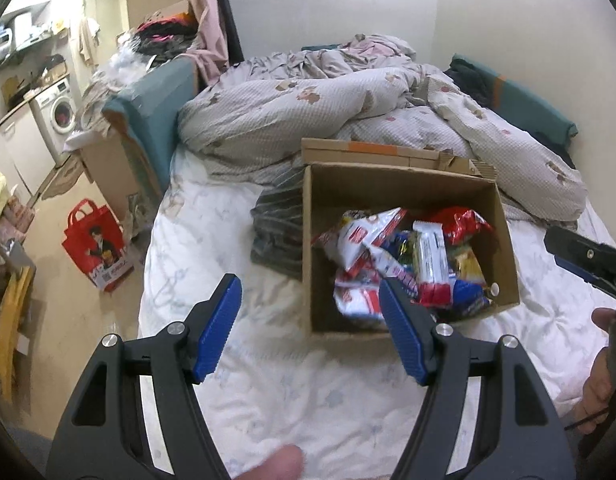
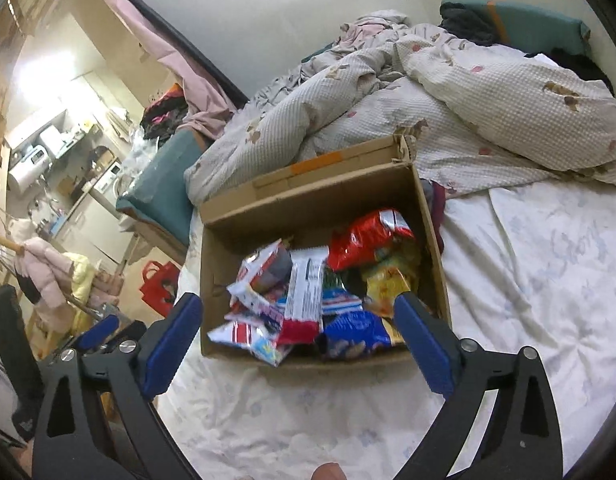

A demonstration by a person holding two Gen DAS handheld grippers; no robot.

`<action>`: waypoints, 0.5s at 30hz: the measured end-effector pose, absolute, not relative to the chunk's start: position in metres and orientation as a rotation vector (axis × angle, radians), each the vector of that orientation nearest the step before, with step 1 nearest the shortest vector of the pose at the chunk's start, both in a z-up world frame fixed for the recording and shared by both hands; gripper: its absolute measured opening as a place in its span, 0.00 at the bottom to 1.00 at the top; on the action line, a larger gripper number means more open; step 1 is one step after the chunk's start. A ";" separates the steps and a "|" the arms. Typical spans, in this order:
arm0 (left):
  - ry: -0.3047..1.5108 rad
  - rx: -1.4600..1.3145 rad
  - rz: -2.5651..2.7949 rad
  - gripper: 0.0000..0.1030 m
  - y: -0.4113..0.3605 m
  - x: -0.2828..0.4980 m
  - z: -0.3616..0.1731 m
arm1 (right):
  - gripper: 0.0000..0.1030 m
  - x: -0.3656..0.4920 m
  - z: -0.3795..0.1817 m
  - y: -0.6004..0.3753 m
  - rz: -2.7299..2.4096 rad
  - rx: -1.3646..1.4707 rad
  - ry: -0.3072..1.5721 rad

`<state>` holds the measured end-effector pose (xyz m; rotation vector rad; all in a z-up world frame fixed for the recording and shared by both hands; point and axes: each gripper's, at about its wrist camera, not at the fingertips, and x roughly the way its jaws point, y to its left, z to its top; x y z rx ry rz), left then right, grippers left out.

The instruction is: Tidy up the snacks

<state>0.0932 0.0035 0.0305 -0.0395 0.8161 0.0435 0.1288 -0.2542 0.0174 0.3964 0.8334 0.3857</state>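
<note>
1. an open cardboard box (image 2: 424, 216) sits on the white bedsheet (image 2: 528, 280), its flaps up, just in front of a rumpled quilt (image 2: 468, 120).
2. inside it lies a loose heap of snack packets (image 2: 308, 300): a red crinkled bag (image 2: 364, 240) toward the far right corner, a white bar wrapper with a red end (image 2: 305, 296) across the middle, a blue packet (image 2: 352, 330) by the near wall, and a yellow pack (image 2: 384, 284) beside it.
3. print shows on the wrappers, but it is too blurred to read.
4. a red tote bag (image 1: 95, 244) with a printed figure stands on the floor by the bed.
5. the left gripper (image 1: 310, 328) hangs over the sheet at the box's near left corner, jaws spread wide and holding nothing.
6. the right gripper (image 2: 297, 344) hovers above the box's near edge, jaws likewise wide apart and empty.
</note>
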 end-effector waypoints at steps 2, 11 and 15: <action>0.821 -0.063 0.045 0.74 0.007 0.084 0.031 | 0.96 0.120 0.016 -0.254 0.382 0.392 0.831; 0.761 -0.042 0.027 0.99 0.003 0.042 0.035 | 1.00 0.070 0.015 -0.252 0.322 0.336 0.796; 0.752 -0.027 0.031 1.00 0.002 0.040 0.030 | 1.00 0.058 0.013 -0.245 0.294 0.305 0.757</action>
